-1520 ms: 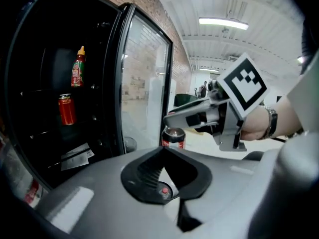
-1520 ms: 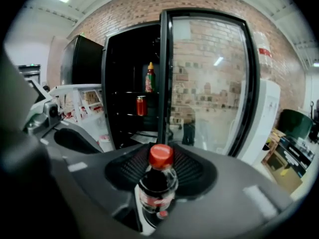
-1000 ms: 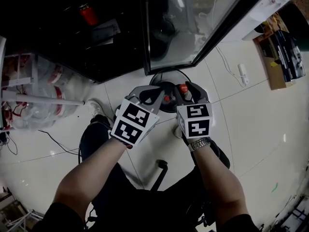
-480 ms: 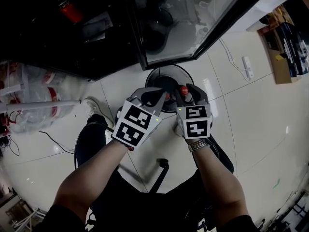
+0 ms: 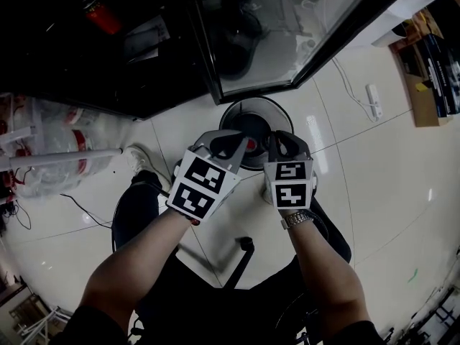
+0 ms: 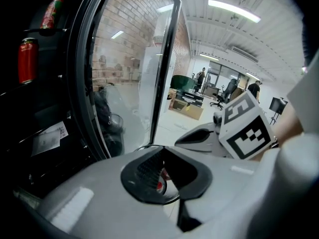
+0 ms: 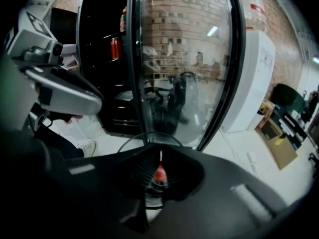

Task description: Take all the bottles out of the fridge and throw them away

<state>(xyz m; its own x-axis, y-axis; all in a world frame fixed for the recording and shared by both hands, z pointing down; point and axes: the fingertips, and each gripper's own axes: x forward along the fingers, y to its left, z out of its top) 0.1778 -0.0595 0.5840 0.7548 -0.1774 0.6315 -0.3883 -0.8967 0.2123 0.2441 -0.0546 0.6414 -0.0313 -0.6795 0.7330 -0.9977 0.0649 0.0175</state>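
A round black bin (image 5: pixel 224 118) stands on the white floor by the fridge's open glass door (image 5: pixel 273 27). Both grippers hang just over its near rim. My right gripper (image 5: pixel 284 141) has just been closing; its jaws now meet with nothing between them (image 7: pixel 160 154). Below them a red-capped bottle (image 7: pixel 160 176) lies in the bin. My left gripper (image 5: pixel 240 144) is shut too (image 6: pixel 162 151), and a red-and-white bottle (image 6: pixel 159 184) shows below it in the bin (image 5: pixel 251 144). A red can (image 6: pixel 27 61) and a sauce bottle (image 6: pixel 54 9) stand on the dark fridge shelves.
Large water jugs (image 5: pixel 57 149) crowd the floor at the left, with a cable beside them. A power strip (image 5: pixel 374 100) and a cardboard box (image 5: pixel 431 63) lie at the right. My legs and shoe (image 5: pixel 140 160) are just behind the bin.
Both grippers sank closer to the bin. The red-capped bottle that stood in the right gripper's jaws is gone from them, and those jaws have closed.
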